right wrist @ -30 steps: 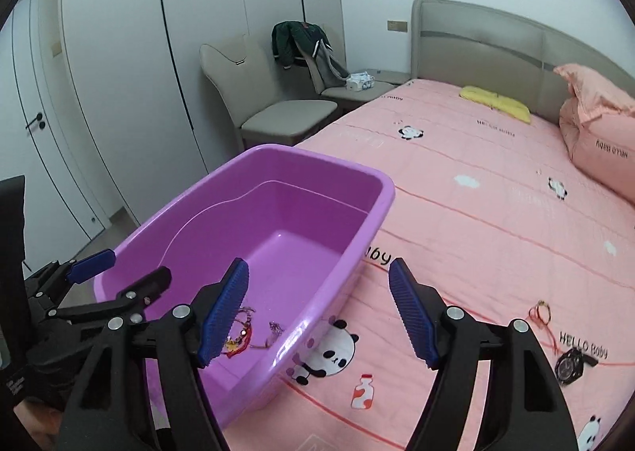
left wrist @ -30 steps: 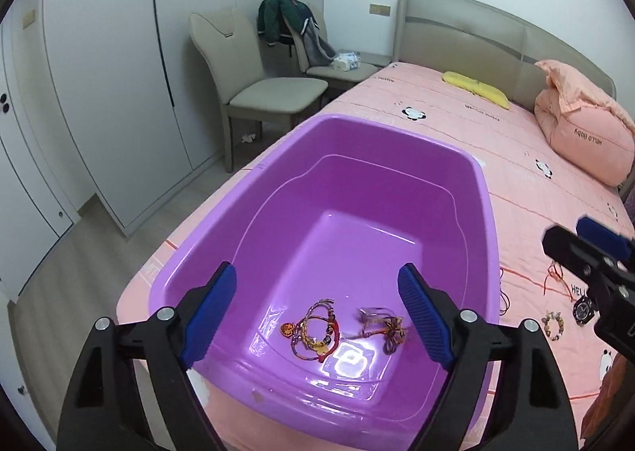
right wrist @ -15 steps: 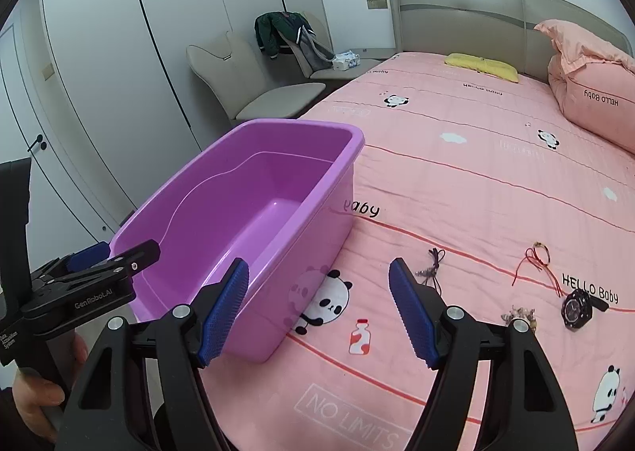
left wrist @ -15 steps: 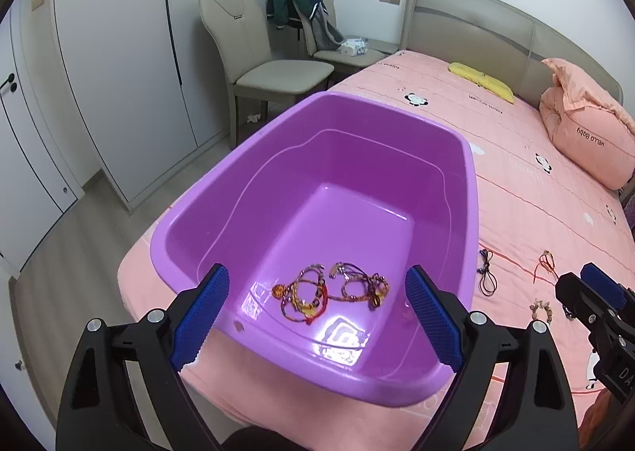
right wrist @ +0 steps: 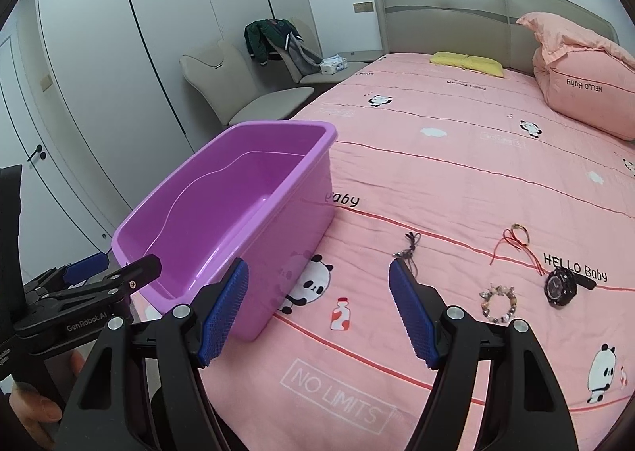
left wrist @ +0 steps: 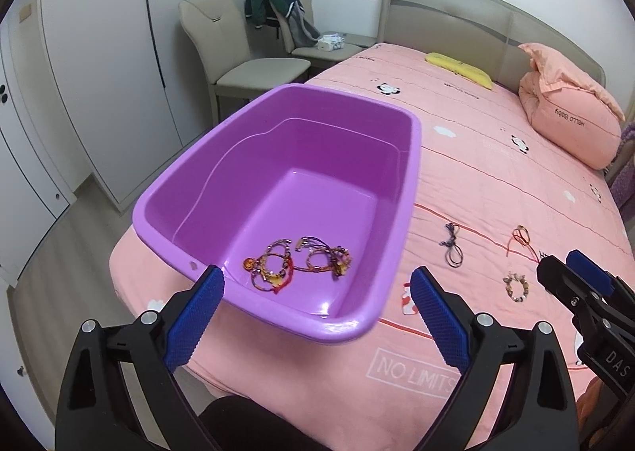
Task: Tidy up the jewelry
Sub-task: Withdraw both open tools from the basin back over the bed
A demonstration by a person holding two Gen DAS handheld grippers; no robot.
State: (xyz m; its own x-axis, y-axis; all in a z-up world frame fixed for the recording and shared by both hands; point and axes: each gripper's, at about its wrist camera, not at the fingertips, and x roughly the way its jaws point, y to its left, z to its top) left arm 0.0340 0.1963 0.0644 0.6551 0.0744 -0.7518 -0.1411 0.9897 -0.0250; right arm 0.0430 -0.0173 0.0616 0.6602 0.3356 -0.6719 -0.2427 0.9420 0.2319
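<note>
Pink bedspread (right wrist: 456, 173) reading "HELLO Baby", "NO LIMITS"; left gripper (left wrist: 317, 304) opening, right gripper (right wrist: 317, 304) agape, both empty.

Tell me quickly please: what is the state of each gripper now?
Left gripper: fingers opening wide, nothing between them, above the purple tub.
Right gripper: open, holding nothing, over the pink bedspread.

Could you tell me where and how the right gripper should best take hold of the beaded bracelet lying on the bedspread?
Pinch one side of the beaded bracelet's loop, coming down from above. It lies flat on the soft bedspread, clear of the watch, so the right gripper can likely straddle the bead strand.
</note>
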